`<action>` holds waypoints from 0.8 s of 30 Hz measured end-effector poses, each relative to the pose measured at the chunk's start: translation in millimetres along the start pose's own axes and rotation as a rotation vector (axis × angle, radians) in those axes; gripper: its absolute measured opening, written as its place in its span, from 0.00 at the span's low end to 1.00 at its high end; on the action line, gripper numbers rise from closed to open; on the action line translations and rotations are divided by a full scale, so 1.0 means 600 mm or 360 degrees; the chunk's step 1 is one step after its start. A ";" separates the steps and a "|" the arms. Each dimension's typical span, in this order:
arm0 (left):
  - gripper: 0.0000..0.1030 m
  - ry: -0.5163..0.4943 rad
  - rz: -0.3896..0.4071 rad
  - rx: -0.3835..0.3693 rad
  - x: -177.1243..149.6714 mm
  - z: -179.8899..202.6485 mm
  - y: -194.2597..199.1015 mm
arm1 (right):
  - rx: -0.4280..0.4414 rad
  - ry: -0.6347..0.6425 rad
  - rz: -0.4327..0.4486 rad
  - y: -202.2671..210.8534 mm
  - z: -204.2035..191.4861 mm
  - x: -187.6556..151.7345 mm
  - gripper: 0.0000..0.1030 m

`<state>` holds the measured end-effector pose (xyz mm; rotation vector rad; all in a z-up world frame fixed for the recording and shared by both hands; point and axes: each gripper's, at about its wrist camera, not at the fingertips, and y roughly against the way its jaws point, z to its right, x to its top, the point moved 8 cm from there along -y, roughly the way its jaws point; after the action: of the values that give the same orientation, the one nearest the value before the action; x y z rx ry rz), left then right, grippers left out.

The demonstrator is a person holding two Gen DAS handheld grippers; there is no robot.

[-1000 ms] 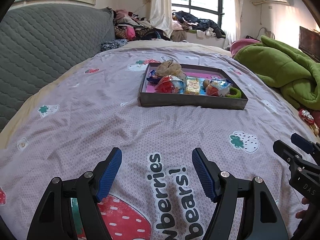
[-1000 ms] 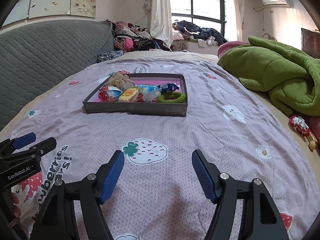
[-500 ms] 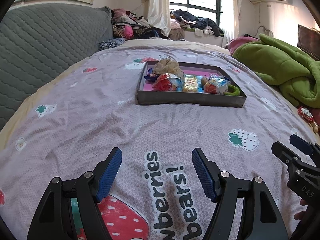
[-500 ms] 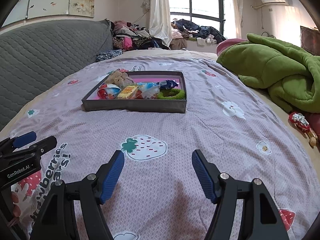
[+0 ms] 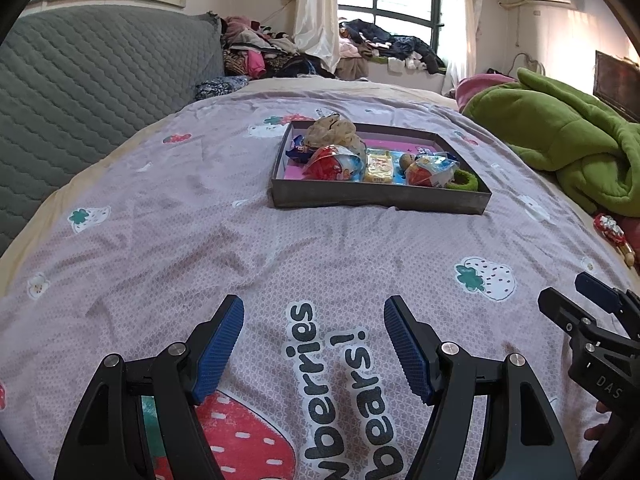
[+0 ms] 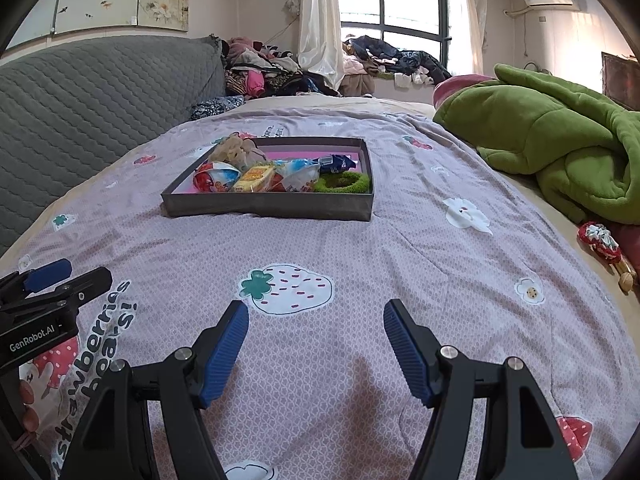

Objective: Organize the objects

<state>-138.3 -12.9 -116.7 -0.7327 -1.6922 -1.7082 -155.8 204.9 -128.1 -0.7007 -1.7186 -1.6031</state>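
Note:
A dark shallow tray (image 5: pixel 376 200) (image 6: pixel 264 207) sits on the bed ahead of both grippers. It holds a beige scrunchie (image 5: pixel 334 130), red-and-blue snack packets (image 5: pixel 334 162), a yellow packet (image 5: pixel 378 166) (image 6: pixel 256 178), a blue wrapper (image 6: pixel 336 162) and a green hair tie (image 5: pixel 464 180) (image 6: pixel 342 184). My left gripper (image 5: pixel 314 328) is open and empty, low over the bedspread, well short of the tray. My right gripper (image 6: pixel 316 328) is also open and empty, equally far back. Each gripper shows at the edge of the other's view.
The bedspread (image 5: pixel 200 240) is lilac with strawberry prints. A green blanket (image 6: pixel 560 148) is heaped at the right. A red-and-white trinket (image 6: pixel 600 240) lies by the bed's right edge. A grey quilted headboard (image 5: pixel 80 80) runs along the left. Clothes (image 6: pixel 260 68) are piled by the window.
Both grippers have drawn back slightly and stayed open; the tray sits a little lower and farther in both views. Nothing was picked up.

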 end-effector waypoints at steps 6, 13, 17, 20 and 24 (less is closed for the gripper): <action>0.72 -0.0011 -0.0001 -0.0003 0.000 0.005 -0.001 | -0.0006 0.0001 -0.0015 -0.003 0.000 -0.004 0.68; 0.72 0.0006 -0.0008 -0.0008 -0.001 0.004 -0.004 | -0.0001 0.0005 -0.0022 -0.006 0.000 -0.007 0.68; 0.72 0.0002 -0.0009 -0.0013 -0.002 0.005 -0.005 | -0.0001 0.0009 -0.0023 -0.007 -0.001 -0.007 0.68; 0.72 -0.0006 -0.0008 -0.0017 -0.002 0.006 -0.005 | -0.0002 0.0010 -0.0025 -0.008 -0.001 -0.007 0.68; 0.72 -0.0006 -0.0006 -0.0019 -0.003 0.006 -0.005 | -0.0004 0.0007 -0.0027 -0.008 -0.001 -0.009 0.68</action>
<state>-139.9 -9.2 -119.8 -0.7390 -1.6881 -1.7220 -156.3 204.0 -135.5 -0.6848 -1.7241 -1.6174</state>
